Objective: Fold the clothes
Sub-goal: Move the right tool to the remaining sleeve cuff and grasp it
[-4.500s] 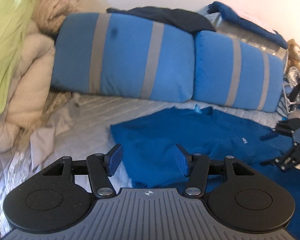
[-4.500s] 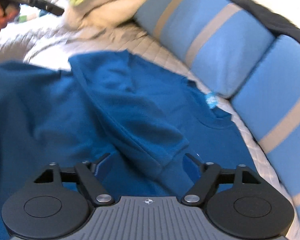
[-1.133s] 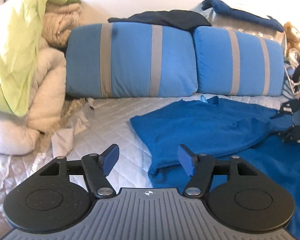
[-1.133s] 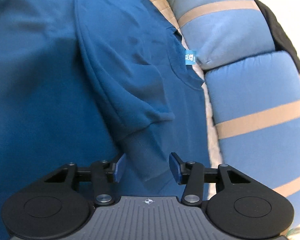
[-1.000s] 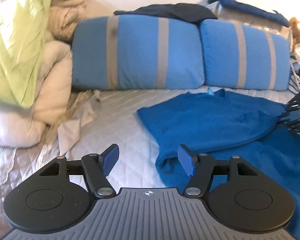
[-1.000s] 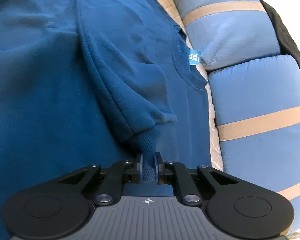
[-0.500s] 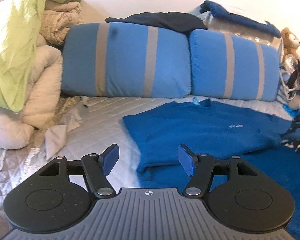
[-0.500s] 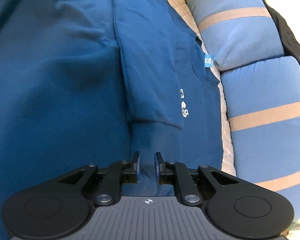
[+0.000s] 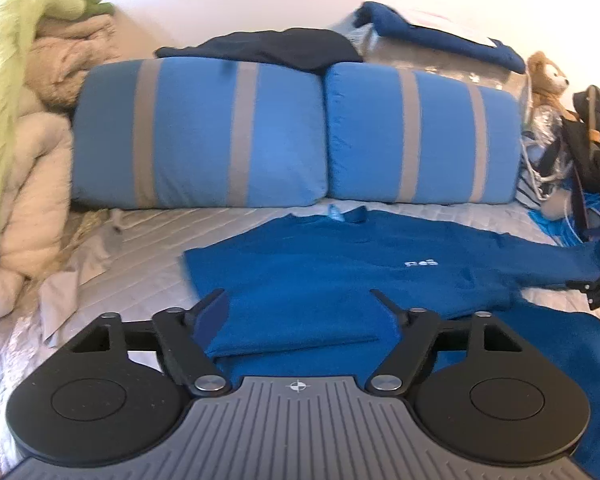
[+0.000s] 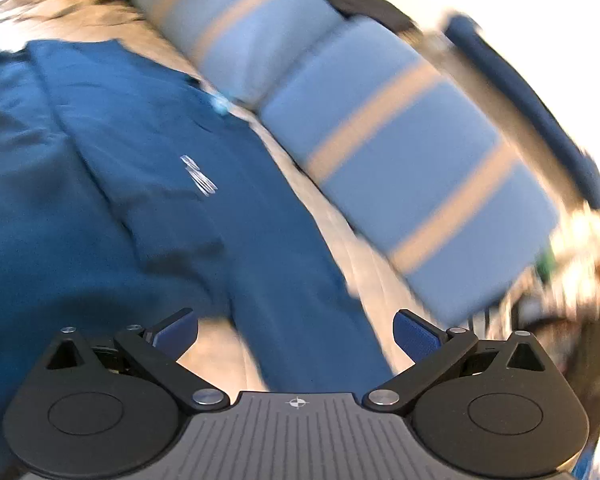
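Both tongs [image 9: 298,306] [image 10: 296,328] gape over blue sweatshirt [image 9: 340,272]; logo unreadable.

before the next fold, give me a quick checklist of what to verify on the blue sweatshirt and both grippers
1. Right gripper open and free of cloth: ok, nothing between its fingers.
2. Left gripper open: ok, fingers spread over the folded edge.
3. Blue sweatshirt flat on the quilted bedspread: ok, collar towards the striped pillows.
4. Right sleeve laid out straight: ok, it runs out from the body.
5. Left side folded in: ok, doubled edge near the left gripper.
6. Hem aligned: cannot tell, hidden by the gripper body.
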Tool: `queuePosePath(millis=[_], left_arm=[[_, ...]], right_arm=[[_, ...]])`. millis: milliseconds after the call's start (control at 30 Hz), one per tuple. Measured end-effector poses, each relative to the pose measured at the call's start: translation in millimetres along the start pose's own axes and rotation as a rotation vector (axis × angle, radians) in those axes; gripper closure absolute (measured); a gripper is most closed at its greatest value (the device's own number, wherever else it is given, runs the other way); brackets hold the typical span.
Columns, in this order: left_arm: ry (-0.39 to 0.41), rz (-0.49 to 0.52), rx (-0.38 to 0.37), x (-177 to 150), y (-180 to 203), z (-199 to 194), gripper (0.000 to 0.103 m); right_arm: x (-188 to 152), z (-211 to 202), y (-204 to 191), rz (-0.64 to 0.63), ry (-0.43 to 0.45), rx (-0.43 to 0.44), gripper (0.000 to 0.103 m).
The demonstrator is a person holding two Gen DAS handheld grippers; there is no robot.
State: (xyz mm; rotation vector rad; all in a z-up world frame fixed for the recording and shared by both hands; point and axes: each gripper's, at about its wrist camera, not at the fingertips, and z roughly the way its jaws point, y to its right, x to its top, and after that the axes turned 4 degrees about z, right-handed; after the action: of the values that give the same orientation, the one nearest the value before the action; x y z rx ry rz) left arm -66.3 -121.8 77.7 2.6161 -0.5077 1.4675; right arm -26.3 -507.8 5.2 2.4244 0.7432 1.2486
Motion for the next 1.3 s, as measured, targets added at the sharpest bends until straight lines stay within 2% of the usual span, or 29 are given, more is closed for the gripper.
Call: queuePosePath(millis=[233, 400, 467, 567, 667, 733, 867, 1033, 1133, 1200, 1300], left_arm=[[-0.020, 0.072, -0.075, 0, 38, 24, 0.025], [-0.031, 0.130, -0.109, -7, 61, 42, 0.025], [-0.038, 0.159, -0.093, -14, 67, 51, 0.025], [-0.054, 0.181, -0.067, -27, 71, 64, 0.025], [-0.108, 0.157, -0.065, -31, 69, 72, 0.025], [-0.097, 0.132, -0.070, -31, 65, 70, 0.025], [-0.094, 0.103, -0.089, -32, 60, 70, 0.025], [-0.088, 0.088, -0.107, -32, 58, 70, 0.025], [-0.080, 0.084, -0.122, -33, 58, 70, 0.025], [-0.068, 0.084, -0.136, -33, 58, 69, 0.025], [-0.050, 0.084, -0.141, -33, 59, 68, 0.025]], right_arm=[[-71, -12, 48, 0.373, -0.105, -0.003, 0.000], [-133, -24, 95, 0.694, -0.135, -0.069, 0.001], [-155, -25, 116, 0.835, -0.127, -0.090, 0.003], [-189, -24, 146, 1.047, -0.090, -0.105, 0.014], [-215, -23, 167, 1.229, -0.045, -0.114, 0.020], [-228, -19, 177, 1.330, -0.018, -0.125, 0.023], [-242, -9, 190, 1.442, 0.007, -0.171, 0.036], [-250, 3, 199, 1.515, 0.022, -0.234, 0.049], [-251, 6, 202, 1.533, 0.013, -0.276, 0.068], [-251, 6, 204, 1.527, 0.004, -0.290, 0.086], [-247, 4, 205, 1.506, 0.003, -0.291, 0.090]])
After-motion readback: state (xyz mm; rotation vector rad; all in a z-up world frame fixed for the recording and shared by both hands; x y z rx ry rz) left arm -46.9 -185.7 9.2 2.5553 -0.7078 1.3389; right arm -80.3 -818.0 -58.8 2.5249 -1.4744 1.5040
